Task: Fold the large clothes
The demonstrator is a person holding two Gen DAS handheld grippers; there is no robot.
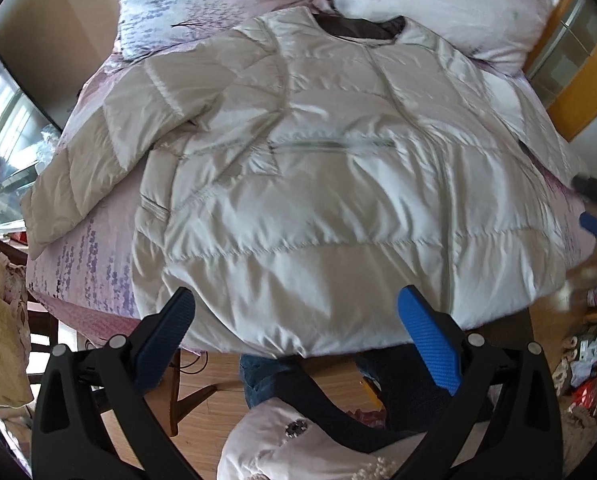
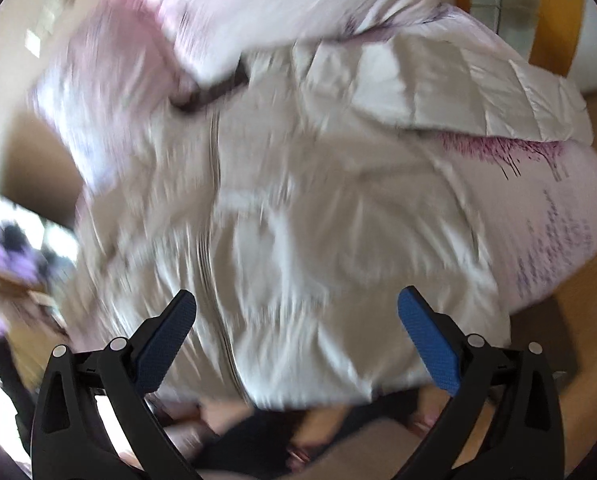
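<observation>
A large cream quilted down jacket (image 1: 318,168) lies spread flat on a bed, collar at the far side, hem toward me. Its left sleeve (image 1: 98,160) is stretched out to the left. My left gripper (image 1: 296,304) is open and empty, just above the near hem. In the blurred right wrist view the same jacket (image 2: 298,208) fills the middle, its zipper (image 2: 214,240) running toward me and its right sleeve (image 2: 478,92) stretched out at upper right. My right gripper (image 2: 296,304) is open and empty over the hem. Its blue fingertip also shows in the left wrist view (image 1: 596,226).
The bed has a pink floral sheet (image 1: 86,264) and two matching pillows (image 1: 438,4) behind the collar. The person's legs (image 1: 274,376) stand at the bed's near edge on a wooden floor. Clutter lies on the floor at the right (image 1: 586,364). A wooden door frame (image 1: 578,92) is at the far right.
</observation>
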